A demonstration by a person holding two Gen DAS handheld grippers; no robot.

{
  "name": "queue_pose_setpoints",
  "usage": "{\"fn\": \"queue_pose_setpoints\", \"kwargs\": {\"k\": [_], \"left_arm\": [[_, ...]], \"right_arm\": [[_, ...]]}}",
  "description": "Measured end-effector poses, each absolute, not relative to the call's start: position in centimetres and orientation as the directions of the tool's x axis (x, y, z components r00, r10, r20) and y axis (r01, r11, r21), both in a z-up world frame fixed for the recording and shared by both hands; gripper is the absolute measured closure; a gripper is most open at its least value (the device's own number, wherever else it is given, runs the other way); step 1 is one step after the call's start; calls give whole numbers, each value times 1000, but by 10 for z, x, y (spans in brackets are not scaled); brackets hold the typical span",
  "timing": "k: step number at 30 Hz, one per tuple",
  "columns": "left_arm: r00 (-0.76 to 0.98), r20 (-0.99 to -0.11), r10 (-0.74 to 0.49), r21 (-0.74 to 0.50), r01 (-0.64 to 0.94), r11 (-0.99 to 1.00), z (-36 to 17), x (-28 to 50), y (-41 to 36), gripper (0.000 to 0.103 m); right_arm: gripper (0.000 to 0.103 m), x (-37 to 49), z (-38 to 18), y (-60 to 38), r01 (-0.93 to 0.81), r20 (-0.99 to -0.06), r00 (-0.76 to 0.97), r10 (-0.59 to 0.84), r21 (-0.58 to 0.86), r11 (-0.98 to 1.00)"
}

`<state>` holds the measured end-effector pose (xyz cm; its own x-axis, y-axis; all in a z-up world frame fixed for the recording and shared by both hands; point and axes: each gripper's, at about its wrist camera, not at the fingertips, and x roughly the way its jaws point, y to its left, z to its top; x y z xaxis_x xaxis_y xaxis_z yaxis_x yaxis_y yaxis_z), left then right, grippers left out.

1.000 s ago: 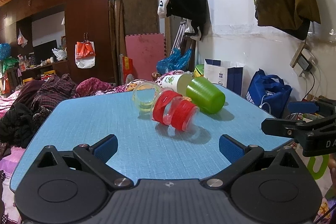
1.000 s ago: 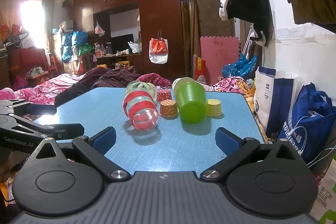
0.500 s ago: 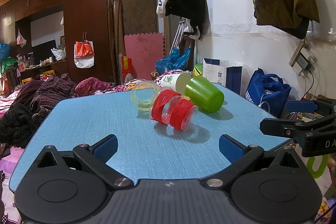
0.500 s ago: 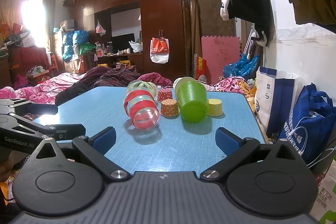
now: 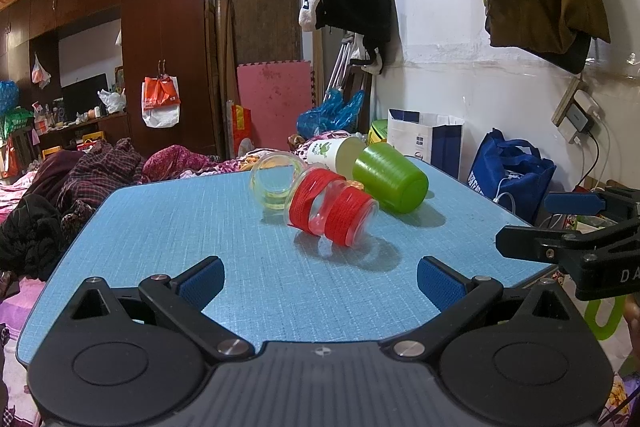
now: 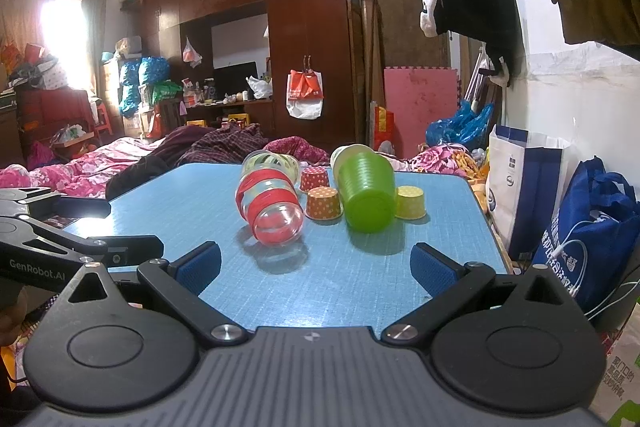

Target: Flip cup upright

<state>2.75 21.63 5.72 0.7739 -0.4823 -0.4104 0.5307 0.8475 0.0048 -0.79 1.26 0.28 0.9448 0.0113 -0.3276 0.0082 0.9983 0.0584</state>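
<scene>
Cluttered bedroom, blue table [image 6: 168, 195], several cups lying tipped on it.

From the left, the left gripper [image 5: 318, 277] hovered low over the near edge with its jaws wide apart and empty, seemingly lined up for a reach at cup height. Ahead of it lay a clear cup [image 5: 276, 183] on its side, then the red-banded cup [image 5: 332, 213] on its side with its base toward the grippers, well short of either one. Small spotted paper cups [image 6: 323, 202] sat upside down just behind, and a green cup [image 6: 368, 195] lay tipped to the right. Farthest right, the right gripper [image 6: 316, 267] also waited spread and empty, probably ready to steady or take whichever cup was to be stood up.
</scene>
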Motion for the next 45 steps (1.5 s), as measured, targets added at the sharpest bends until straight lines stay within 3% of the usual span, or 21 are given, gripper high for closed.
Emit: {"fn": "queue_pose_setpoints", "kwargs": {"k": [13,18,22,27,33,45], "left_arm": [[796,-384,-469,-24,499,866,58,42,229,0],[773,-404,-489,-57,513,857,56,68,234,0],[795,-369,-482,-66,495,867,54,84,234,0],[749,-422,-510,-116,514,850,42,111,233,0],[728,-452,-515,-134,516,846,33,122,236,0],[718,-459,-524,-142,523,841,32,125,238,0]], "right_arm": [[1,0,-1,6,-9,-326,945,23,44,999],[1,36,2,-18,28,-413,911,22,116,993],[1,77,21,-36,30,-483,874,47,152,988],[1,143,31,-49,59,-588,809,24,122,991],[10,177,19,-61,60,-671,737,80,183,981],[35,198,25,-43,12,-764,644,36,57,998]]}}
